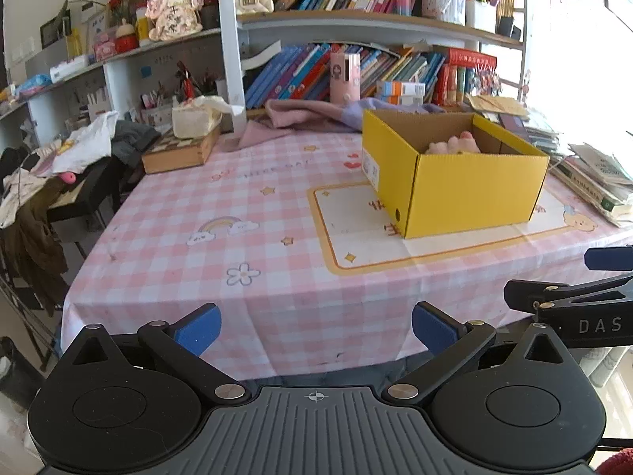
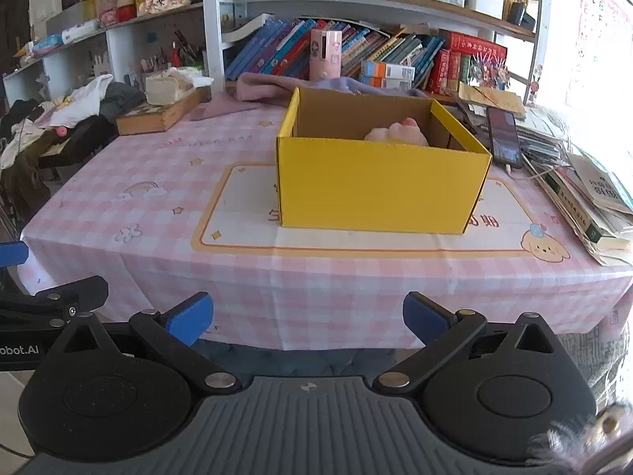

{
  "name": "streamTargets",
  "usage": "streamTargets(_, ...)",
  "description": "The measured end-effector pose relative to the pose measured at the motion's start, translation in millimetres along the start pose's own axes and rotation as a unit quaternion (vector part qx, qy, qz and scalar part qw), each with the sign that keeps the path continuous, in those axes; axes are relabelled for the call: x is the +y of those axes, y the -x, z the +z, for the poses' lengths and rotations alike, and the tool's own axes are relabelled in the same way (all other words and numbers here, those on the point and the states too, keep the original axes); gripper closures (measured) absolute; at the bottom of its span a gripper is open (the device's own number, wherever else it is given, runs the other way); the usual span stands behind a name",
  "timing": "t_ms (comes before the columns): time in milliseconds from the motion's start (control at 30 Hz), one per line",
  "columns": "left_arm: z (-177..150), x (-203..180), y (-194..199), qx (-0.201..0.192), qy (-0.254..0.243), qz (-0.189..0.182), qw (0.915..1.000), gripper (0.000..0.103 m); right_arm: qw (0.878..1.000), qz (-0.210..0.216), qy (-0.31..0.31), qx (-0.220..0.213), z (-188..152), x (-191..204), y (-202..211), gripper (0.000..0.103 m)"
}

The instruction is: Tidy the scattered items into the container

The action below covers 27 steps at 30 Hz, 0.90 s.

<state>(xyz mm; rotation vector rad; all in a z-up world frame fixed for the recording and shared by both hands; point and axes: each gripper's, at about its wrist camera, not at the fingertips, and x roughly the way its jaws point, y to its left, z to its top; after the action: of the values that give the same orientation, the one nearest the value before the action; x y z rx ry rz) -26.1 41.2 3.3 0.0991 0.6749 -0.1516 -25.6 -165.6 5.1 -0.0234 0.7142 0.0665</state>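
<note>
Both the left gripper (image 1: 316, 328) and right gripper (image 2: 308, 318) are hanging spread and empty, the yellow box (image 2: 379, 186) holding a pink toy (image 2: 397, 132) well ahead of their fingers, risking a nudged box.

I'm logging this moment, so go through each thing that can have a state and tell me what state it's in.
yellow box: open-topped, upright on the table.
pink plush toy: inside the box, at its far right.
left gripper: open, empty, back from the table edge.
right gripper: open, empty.
phone: lying on the paper stack, cable plugged in.
tissue box: a tissue sticking out.
</note>
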Motion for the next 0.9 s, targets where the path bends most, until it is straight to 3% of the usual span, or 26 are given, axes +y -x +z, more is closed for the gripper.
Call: streamTargets(900,0.3,4.4,-6.6,0.012,0.007,-0.004,0.9999,0.0,1.0,0.003,0.006,0.009,2.0,3.7,-7.3,0.0)
